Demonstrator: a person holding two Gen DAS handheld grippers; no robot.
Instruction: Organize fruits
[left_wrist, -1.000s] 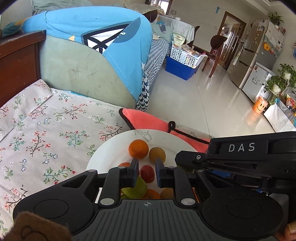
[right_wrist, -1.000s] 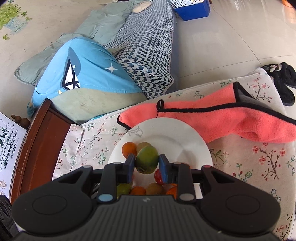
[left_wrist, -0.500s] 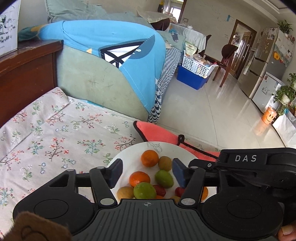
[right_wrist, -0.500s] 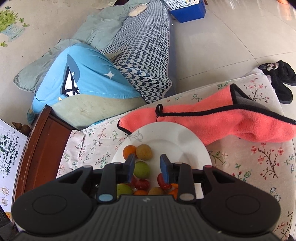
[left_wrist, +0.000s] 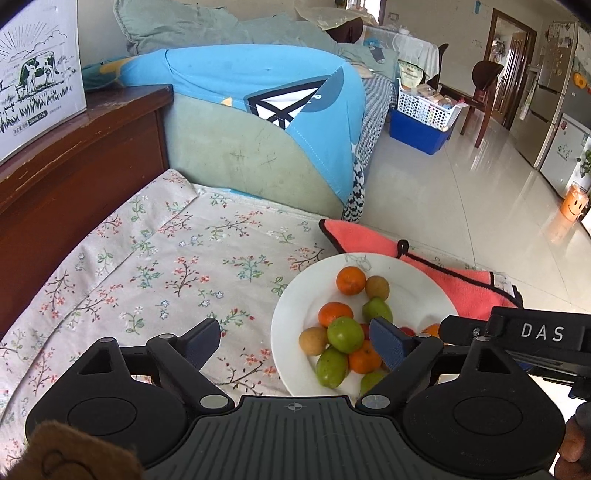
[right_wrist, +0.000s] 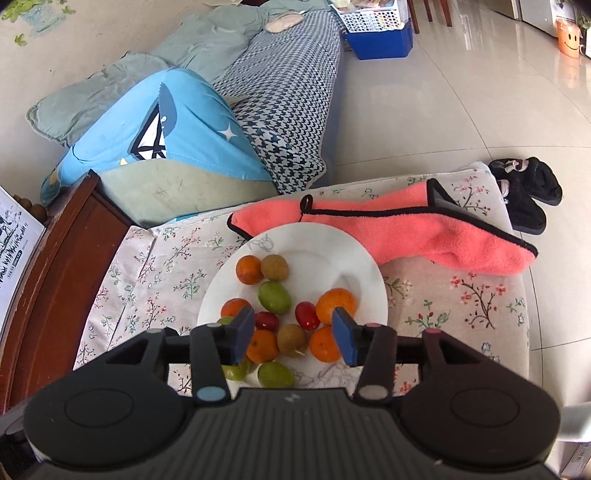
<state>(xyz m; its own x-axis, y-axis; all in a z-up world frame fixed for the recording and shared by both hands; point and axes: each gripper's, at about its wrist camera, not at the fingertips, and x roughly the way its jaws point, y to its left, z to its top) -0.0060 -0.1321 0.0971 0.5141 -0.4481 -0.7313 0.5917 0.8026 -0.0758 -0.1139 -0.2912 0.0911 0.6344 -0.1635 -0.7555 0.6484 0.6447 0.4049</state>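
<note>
A white plate (left_wrist: 417, 288) (right_wrist: 332, 251) on a floral cloth holds several small fruits: oranges (left_wrist: 350, 280) (right_wrist: 336, 304), green fruits (left_wrist: 345, 334) (right_wrist: 273, 296), brown ones (right_wrist: 274, 267) and red ones (right_wrist: 306, 314). My left gripper (left_wrist: 295, 341) is open and empty, raised over the plate's left edge. My right gripper (right_wrist: 293, 332) is open and empty above the near part of the plate. The right gripper's body (left_wrist: 517, 332) shows at the right of the left wrist view.
A pink towel (right_wrist: 424, 225) (left_wrist: 424, 269) lies along the plate's far side. The floral cloth (left_wrist: 166, 266) spreads left. A wooden cabinet (left_wrist: 74, 155) with a carton stands left. A sofa with a blue cushion (left_wrist: 258, 92) is behind. Black slippers (right_wrist: 528, 192) lie on the floor.
Both grippers opened and pulled back and up from the plate. The right gripper let go of the green fruit it held; that fruit now lies on the plate.
</note>
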